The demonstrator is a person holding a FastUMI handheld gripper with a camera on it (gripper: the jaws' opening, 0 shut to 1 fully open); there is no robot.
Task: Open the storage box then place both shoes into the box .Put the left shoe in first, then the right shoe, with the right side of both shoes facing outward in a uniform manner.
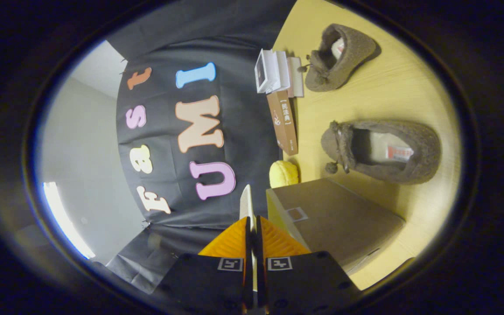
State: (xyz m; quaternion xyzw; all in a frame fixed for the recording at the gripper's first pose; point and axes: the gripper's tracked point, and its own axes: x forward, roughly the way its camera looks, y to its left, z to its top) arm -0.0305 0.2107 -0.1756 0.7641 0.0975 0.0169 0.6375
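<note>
1. Pressed together, the gripper [252,227] pinches a thin pale flap [246,202] edge-on between both fingers; the flap sticks out just past the fingertips.
2. Just right of the fingers sits the storage box [335,218], brown cardboard with a small square label on its near face, resting on the yellow wooden table [414,100]. The flap appears to be the box's lid, though the join is hard to make out.
3. Beyond the box, a yellow round object [283,173] lies at the table's edge by the black cloth wall.
4. Farther on lies one brown fuzzy shoe [383,151], opening up, paper stuffed inside, near the box but apart from it.
5. A brown book [283,122] stands against the wall, with white books [276,72] beyond it.
6. Farthest is the second shoe [339,57], well apart from the first.
</note>
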